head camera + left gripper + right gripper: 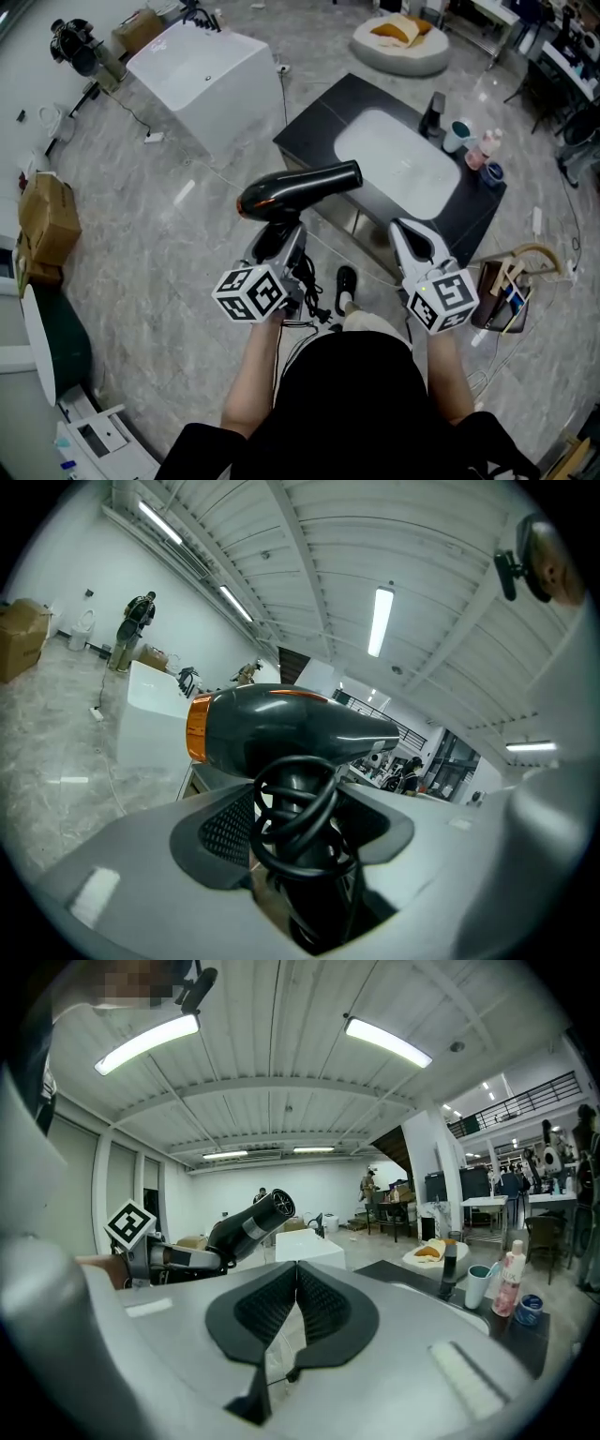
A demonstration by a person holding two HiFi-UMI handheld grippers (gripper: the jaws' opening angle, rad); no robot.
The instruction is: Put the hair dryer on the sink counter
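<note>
Two grippers are in front of me, and only one is loaded: my left gripper [281, 239] has its jaws wide and clamped on the handle of the hair dryer [300, 189], with the black cord [295, 813] looped round that handle between the pads. My right gripper [405, 232] is closed with nothing in it, its ribbed pads meeting at the tips. The dryer is up in the air, not set down. From the head view its nozzle points toward the sink counter [323, 112] and overlaps the counter's near edge, while its orange-ringed back end hangs over the floor [187, 216]. The counter is a dark slab with a white basin [398, 164] sunk into it. A black faucet [434, 114] stands at the far side of the basin, and a teal cup [457, 137] and a pink bottle [489, 142] stand close together at the counter's right end. The dark strip along the left of the basin is bare. The floor is glossy grey stone-look tile. A white bathtub [202, 70] stands well off to the left of the counter, a round cushion [375, 58] lies beyond the counter, and a cardboard box [45, 225] sits by the left wall. From the gripper views the hall has white walls and a ribbed white ceiling with long strip lights [389, 1042], and a few people stand far off.
</note>
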